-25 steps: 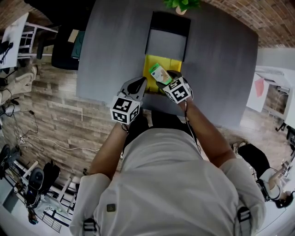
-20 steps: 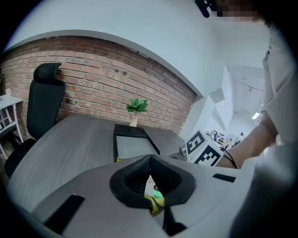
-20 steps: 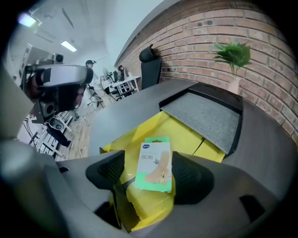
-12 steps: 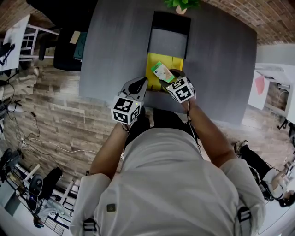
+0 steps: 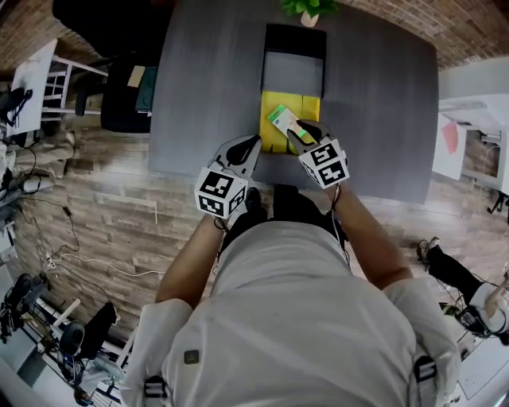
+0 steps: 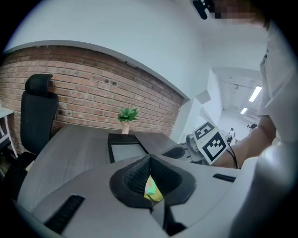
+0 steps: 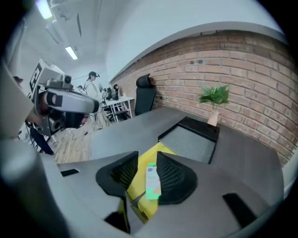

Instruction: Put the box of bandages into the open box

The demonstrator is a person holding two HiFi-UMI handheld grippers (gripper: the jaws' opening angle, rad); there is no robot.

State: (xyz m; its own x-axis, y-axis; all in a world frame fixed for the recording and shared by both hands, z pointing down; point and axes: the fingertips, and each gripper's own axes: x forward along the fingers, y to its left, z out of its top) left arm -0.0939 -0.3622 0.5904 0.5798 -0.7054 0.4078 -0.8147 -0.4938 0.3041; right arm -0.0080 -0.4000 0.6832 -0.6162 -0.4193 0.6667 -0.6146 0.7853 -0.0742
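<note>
The box of bandages, white with a green end, rests on a flat yellow package near the table's front edge. My right gripper reaches over that package with the bandage box between its jaws, which are closing. The right pad touches the box and a gap remains at the left pad. The open black box with a grey inside lies just beyond the yellow package. My left gripper hovers left of the package, jaws together and empty.
A small potted plant stands at the grey table's far edge behind the open box. A black office chair stands at the table's left side. A brick wall runs behind the table.
The right gripper's jaws have narrowed around the bandage box, which stays on the yellow package. The left gripper has held its place.
</note>
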